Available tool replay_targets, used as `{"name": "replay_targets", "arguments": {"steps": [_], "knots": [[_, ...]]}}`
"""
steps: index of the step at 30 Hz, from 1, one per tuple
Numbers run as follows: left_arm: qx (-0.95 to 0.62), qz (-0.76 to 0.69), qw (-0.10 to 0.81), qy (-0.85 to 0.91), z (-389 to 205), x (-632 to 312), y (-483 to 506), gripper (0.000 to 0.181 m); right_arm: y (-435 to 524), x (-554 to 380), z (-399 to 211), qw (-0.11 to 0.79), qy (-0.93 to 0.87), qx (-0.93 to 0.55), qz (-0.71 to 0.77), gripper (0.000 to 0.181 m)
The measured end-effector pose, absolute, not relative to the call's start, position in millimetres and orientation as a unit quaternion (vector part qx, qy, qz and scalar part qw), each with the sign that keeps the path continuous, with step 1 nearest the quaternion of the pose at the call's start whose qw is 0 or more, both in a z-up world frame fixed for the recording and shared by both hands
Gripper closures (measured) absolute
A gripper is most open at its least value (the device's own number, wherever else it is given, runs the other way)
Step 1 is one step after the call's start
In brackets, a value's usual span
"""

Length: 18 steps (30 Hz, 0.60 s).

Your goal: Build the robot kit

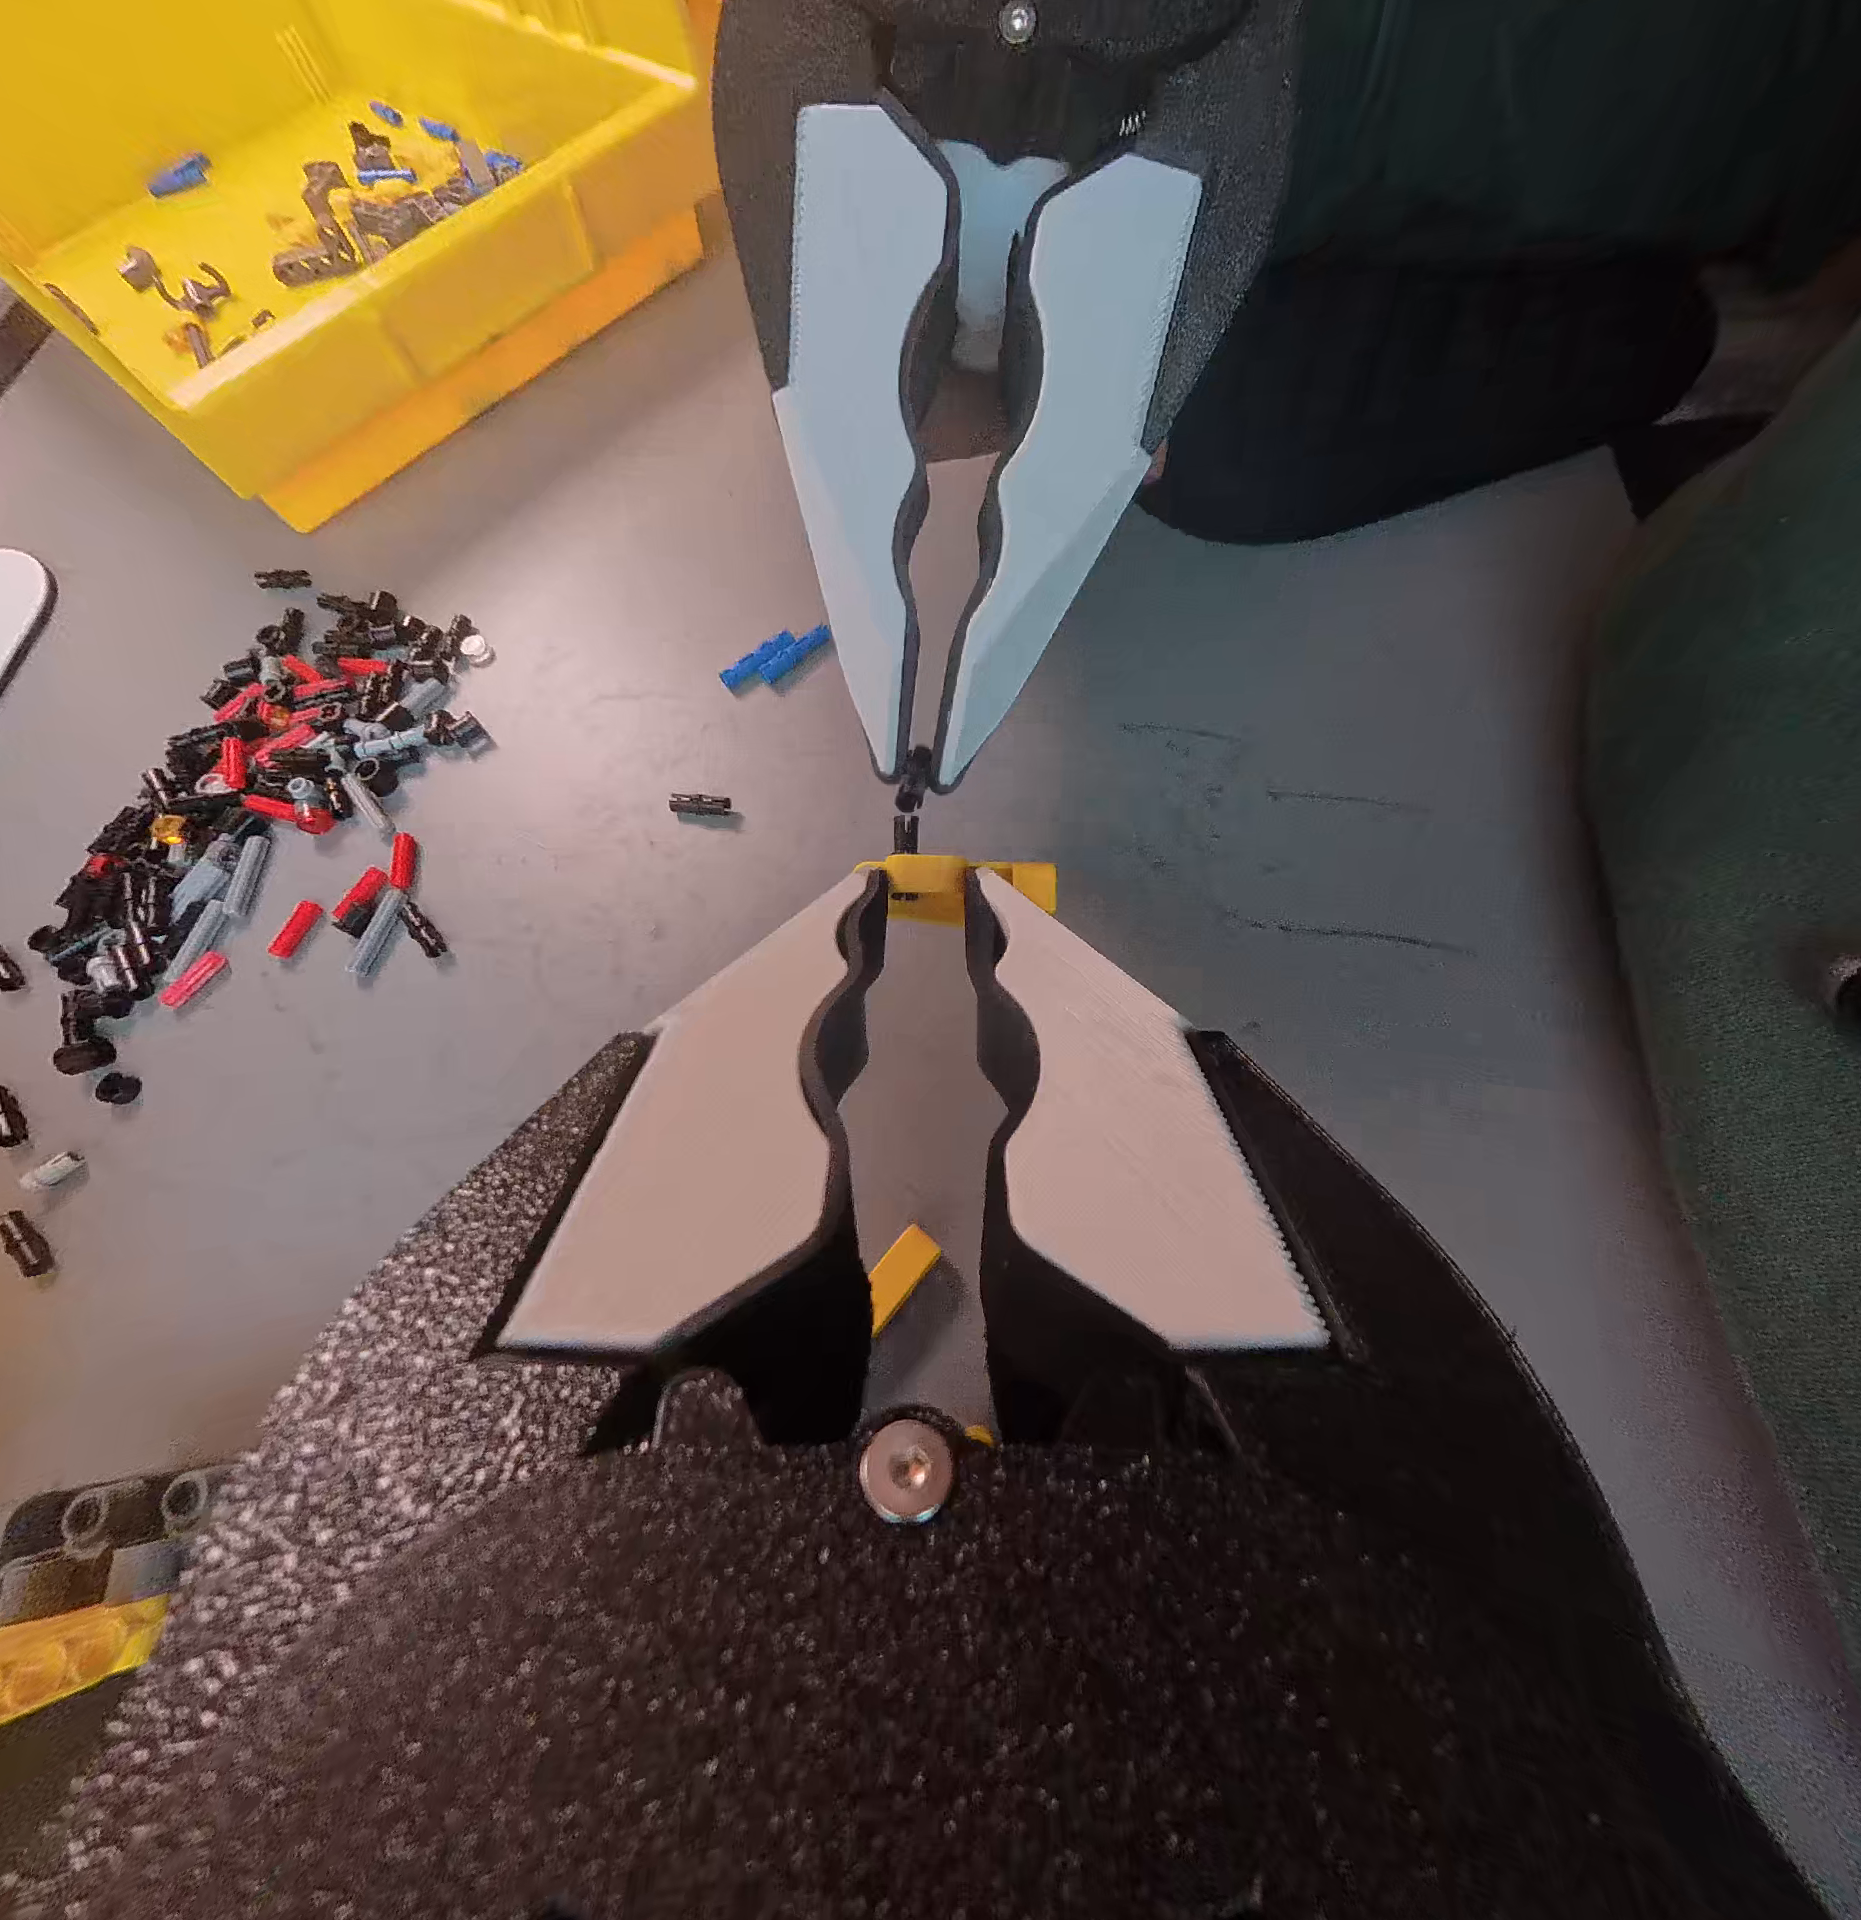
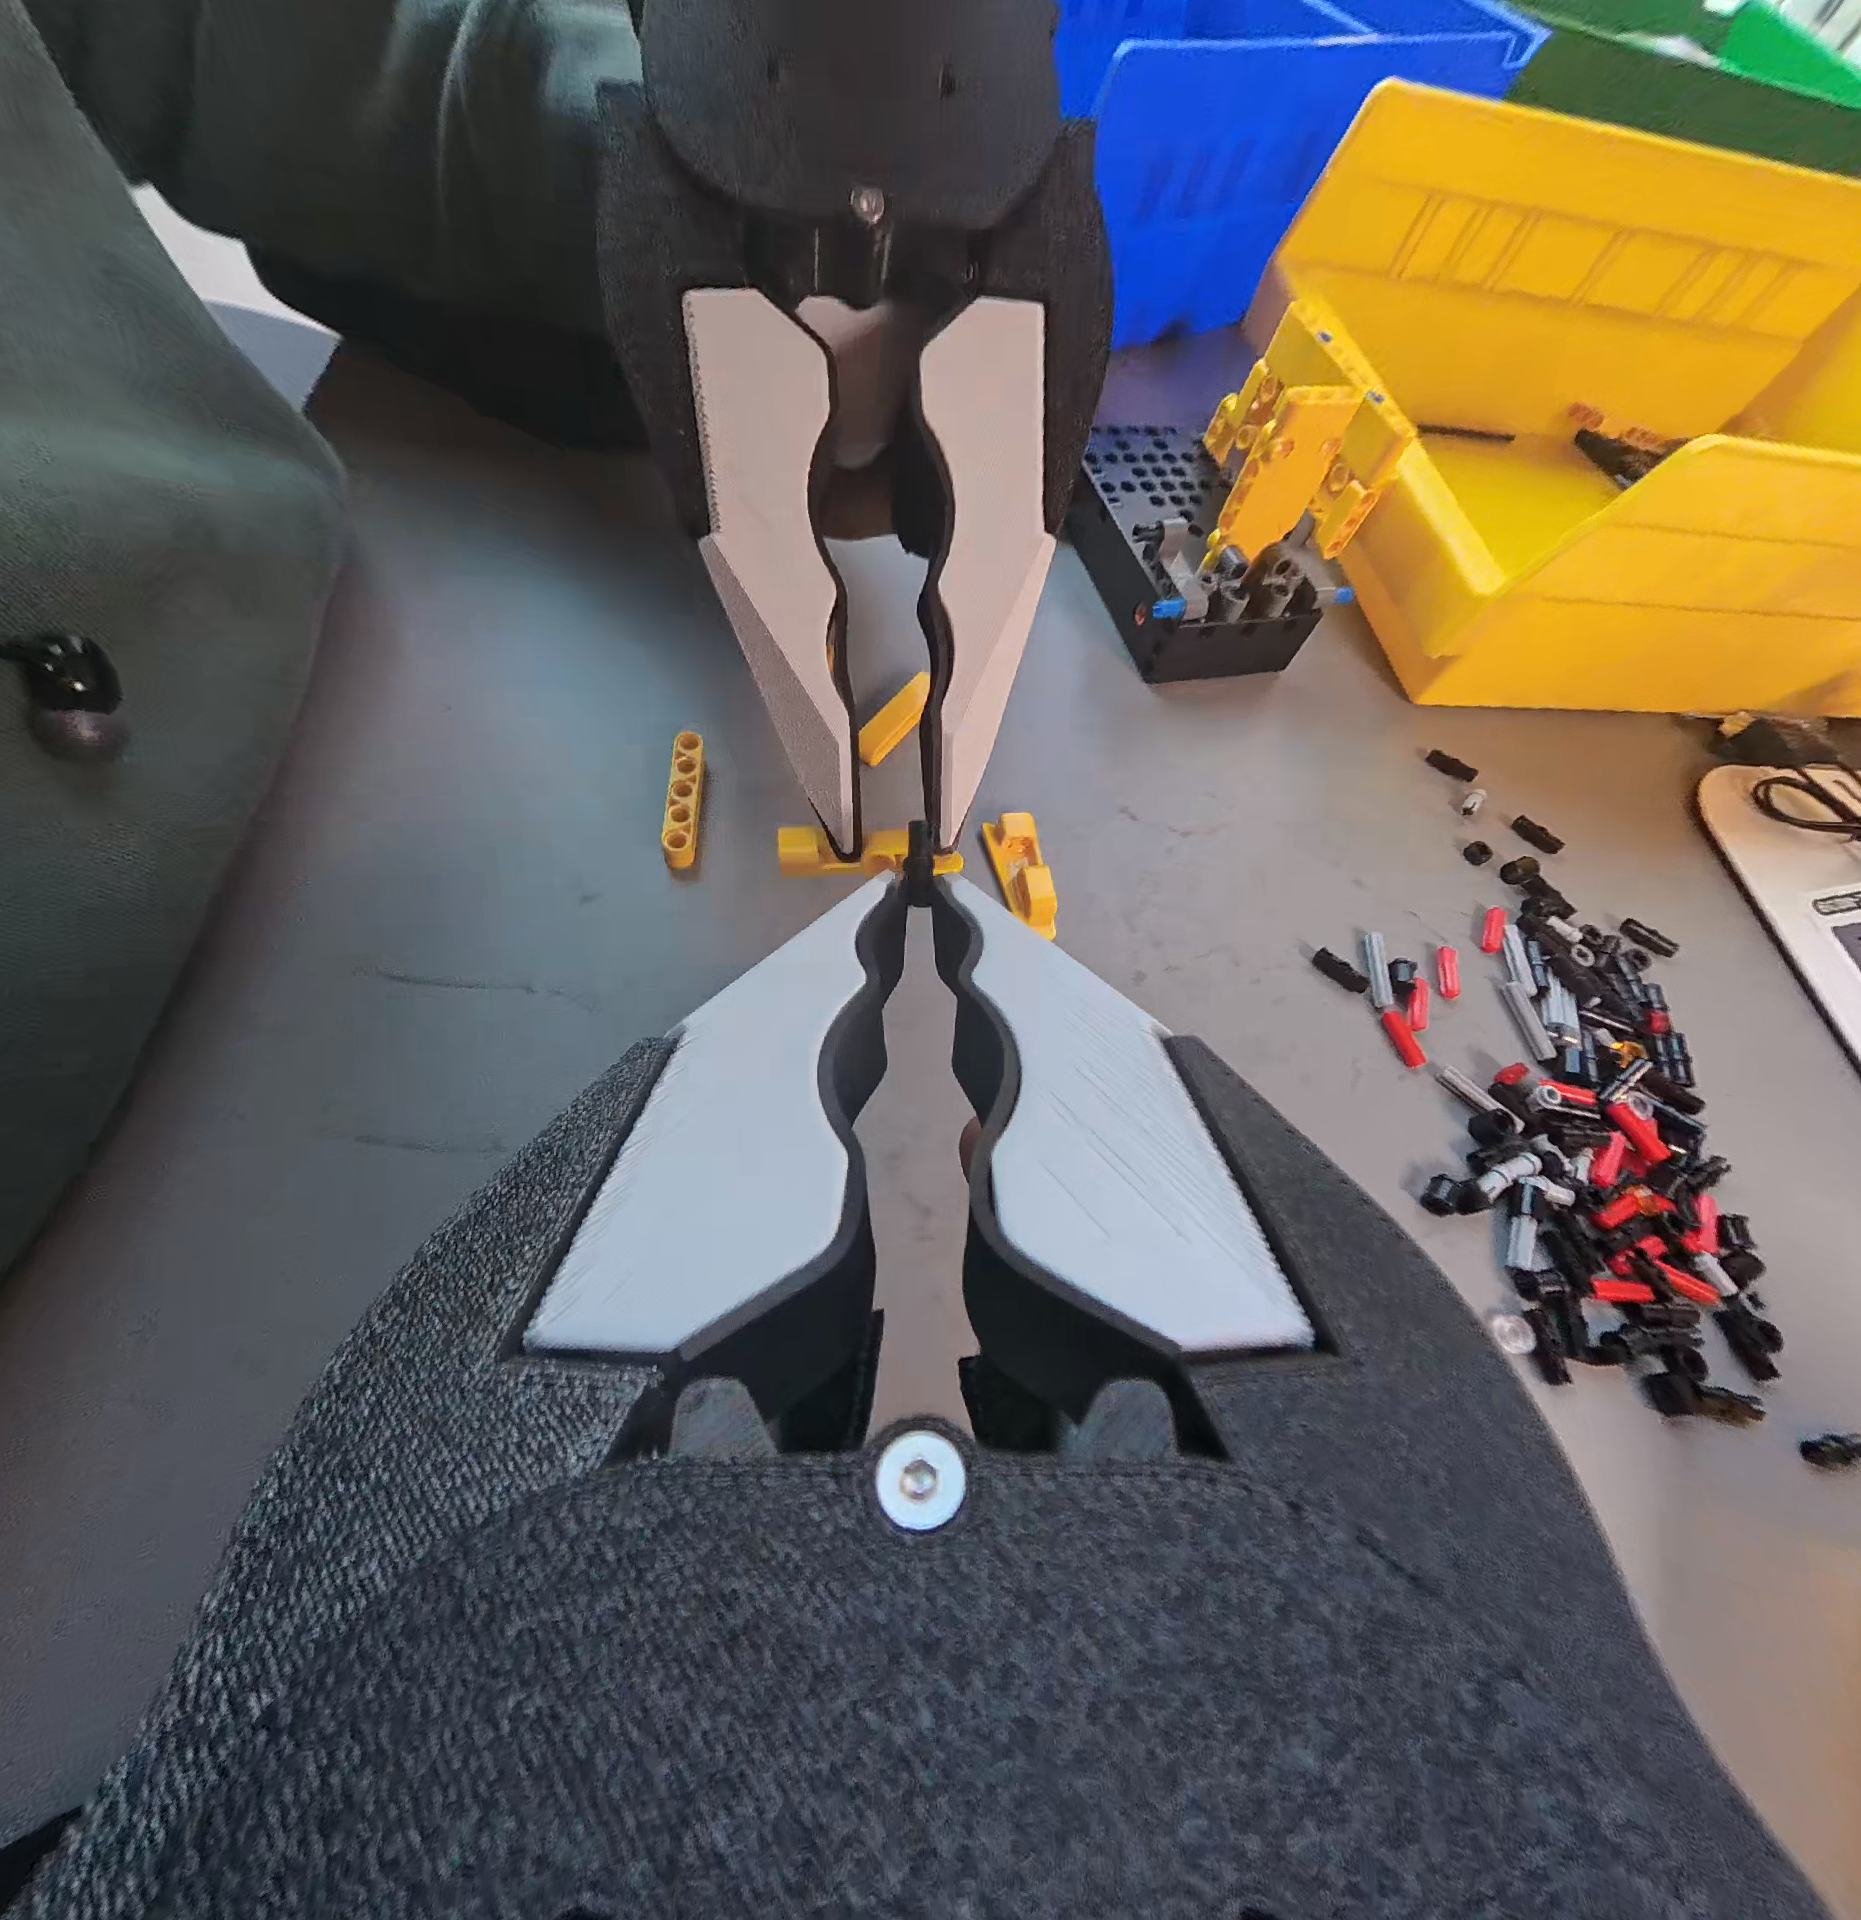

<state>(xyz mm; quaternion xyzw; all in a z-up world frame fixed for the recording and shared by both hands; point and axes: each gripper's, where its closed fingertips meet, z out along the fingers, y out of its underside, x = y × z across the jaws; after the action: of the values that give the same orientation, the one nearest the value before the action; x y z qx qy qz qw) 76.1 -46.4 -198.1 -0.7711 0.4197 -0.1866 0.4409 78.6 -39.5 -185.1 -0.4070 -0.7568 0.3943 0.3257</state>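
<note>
**Two grippers tip to tip over a yellow beam and a black pin**

At the far left of the left wrist view a white-edged board (image 1: 1, 623) juts in, and behind it stands a yellow bin (image 1: 313, 239) with dark and blue parts inside. In front of the bin a heap of black, red and grey pins (image 1: 271, 790) spreads over the grey table (image 1: 593, 1039); a pair of blue pins (image 1: 775, 660) and a lone black pin (image 1: 700, 803) lie between heap and centre.

At the centre the left gripper (image 1: 921, 883) reaches forward low over the table, its fingers drawn in and clamping a yellow beam (image 1: 926, 888) at the tips. The beam's long axis runs crosswise to the fingers, its ends poking out either side. A small black stub stands up from it.

The right gripper (image 1: 913, 774) comes from the opposite side, pointing back toward the left one, its tips squeezed on a short black pin (image 1: 911, 781). The pin's axis lies along the fingers, aimed at the beam; whether pin and stub touch I cannot tell.

In the right wrist view the same meeting shows: right gripper (image 2: 918, 902), left gripper (image 2: 895, 847), other loose yellow pieces (image 2: 1025, 868) close beside the tips.

Right of centre, the table is bare up to its edge, where a dark green garment (image 1: 1757, 831) borders it.
</note>
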Motion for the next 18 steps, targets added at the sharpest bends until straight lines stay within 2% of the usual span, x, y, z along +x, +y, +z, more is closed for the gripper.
{"name": "replay_targets", "arguments": {"steps": [7, 18], "knots": [[-0.765, -0.185, 0.460, 0.411, -194.0, 72.3, -41.7, 0.168, -36.5, 78.5, -197.7, 0.324, -0.777, -0.412, 0.349, 0.177], [-0.780, -0.123, 0.419, 0.449, -218.0, 75.1, -38.8, 0.168, -36.7, 79.7, -223.6, 0.292, -0.803, -0.419, 0.306, 0.177]]}}
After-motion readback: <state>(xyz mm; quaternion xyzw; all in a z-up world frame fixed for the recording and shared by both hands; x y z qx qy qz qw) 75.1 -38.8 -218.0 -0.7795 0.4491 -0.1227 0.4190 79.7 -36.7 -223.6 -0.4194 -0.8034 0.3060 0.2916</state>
